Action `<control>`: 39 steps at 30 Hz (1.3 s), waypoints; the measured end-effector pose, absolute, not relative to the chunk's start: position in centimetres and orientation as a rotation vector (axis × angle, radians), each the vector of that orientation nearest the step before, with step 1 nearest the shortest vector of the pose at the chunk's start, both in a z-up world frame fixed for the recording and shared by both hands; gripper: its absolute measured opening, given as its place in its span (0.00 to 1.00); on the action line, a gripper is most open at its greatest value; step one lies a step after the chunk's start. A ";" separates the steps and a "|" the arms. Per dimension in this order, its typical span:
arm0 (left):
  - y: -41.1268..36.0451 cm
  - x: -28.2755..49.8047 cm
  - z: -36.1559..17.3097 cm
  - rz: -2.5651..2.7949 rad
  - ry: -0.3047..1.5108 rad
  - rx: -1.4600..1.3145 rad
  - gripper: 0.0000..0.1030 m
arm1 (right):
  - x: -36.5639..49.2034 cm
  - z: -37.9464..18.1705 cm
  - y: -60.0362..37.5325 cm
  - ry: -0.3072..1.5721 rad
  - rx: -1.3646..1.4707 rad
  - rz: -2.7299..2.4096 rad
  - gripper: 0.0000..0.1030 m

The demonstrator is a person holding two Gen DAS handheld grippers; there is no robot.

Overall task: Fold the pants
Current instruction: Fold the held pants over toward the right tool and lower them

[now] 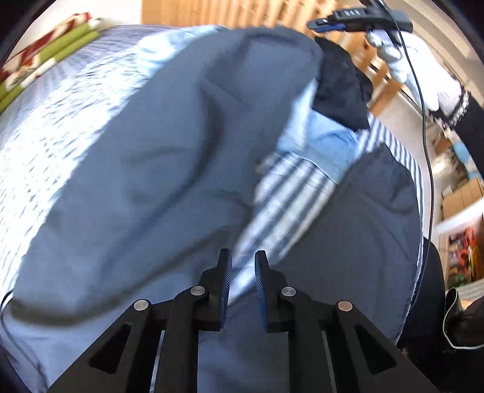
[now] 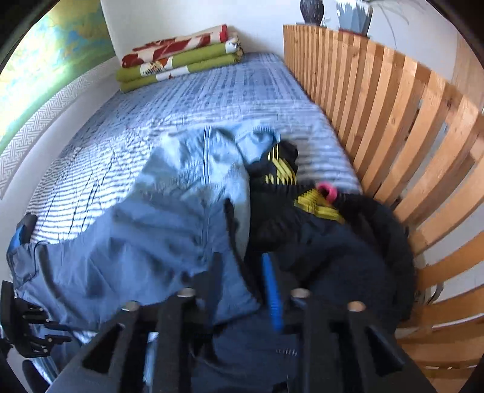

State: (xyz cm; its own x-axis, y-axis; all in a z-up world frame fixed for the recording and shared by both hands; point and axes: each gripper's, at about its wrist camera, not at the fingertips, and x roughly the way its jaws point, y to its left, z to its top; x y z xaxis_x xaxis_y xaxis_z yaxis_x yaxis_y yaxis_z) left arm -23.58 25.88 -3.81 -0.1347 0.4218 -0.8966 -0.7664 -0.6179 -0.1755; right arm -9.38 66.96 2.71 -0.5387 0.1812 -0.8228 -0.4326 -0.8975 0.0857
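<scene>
The grey-blue pants (image 1: 157, 187) lie rumpled across the striped bed, one part spreading left and another (image 1: 375, 229) lying to the right, with bedspread showing between them. My left gripper (image 1: 243, 272) hovers above them. Its jaws stand slightly apart, and only bedspread and cloth show far below the gap. In the right wrist view the pants (image 2: 121, 251) fill the lower left. My right gripper (image 2: 243, 281) is blurred; its jaws stand apart over the pants' edge, and the pads do not press on the cloth. In the left wrist view a white-gloved hand (image 1: 420, 69) holds the right gripper (image 1: 320, 24) above the pants' far end.
A dark garment with yellow stripes (image 2: 281, 169) and a pink item (image 2: 328, 190) are piled against the wooden slatted rail (image 2: 393, 127). Light blue cloth (image 2: 193, 157) lies beside them. Folded blankets (image 2: 181, 57) sit at the bed's far end, and a cable (image 1: 423, 127) hangs at right.
</scene>
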 end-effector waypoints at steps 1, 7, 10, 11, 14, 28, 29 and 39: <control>24.4 -24.0 -3.2 1.893 0.424 -1.307 0.17 | -10.2 3.1 66.9 0.380 -1.250 2.460 0.48; 9.1 -28.1 0.2 2.239 0.420 -1.400 0.38 | -16.1 1.0 67.4 0.332 -1.327 2.404 0.52; 0.6 -30.8 0.9 2.430 0.441 -1.520 0.48 | -17.6 -1.3 67.6 0.385 -1.421 2.384 0.54; -1.8 -31.7 0.9 2.461 0.408 -1.571 0.54 | -17.9 -2.0 67.5 0.393 -1.441 2.376 0.55; -8.0 -34.2 0.6 2.522 0.304 -1.668 0.62 | -18.0 -3.2 67.3 0.402 -1.437 2.370 0.56; -8.1 -37.6 -8.7 2.467 0.372 -1.799 0.10 | -17.5 -0.4 65.4 0.267 -1.285 2.343 0.09; -7.8 -37.3 -8.5 2.482 0.392 -1.779 0.07 | -17.3 0.0 65.2 0.268 -1.259 2.345 0.08; -7.6 -28.1 2.0 2.629 0.375 -1.531 0.04 | -9.0 8.0 61.5 0.322 -0.959 2.458 0.07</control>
State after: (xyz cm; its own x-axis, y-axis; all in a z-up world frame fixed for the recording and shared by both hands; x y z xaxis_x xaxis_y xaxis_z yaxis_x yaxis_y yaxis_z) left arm -28.14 -7.62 1.95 -0.4987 -0.0564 -0.8649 -0.1877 -0.9672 0.1714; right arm -8.96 61.46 8.00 -0.6398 0.3477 -0.6853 -0.5127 -0.8575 0.0435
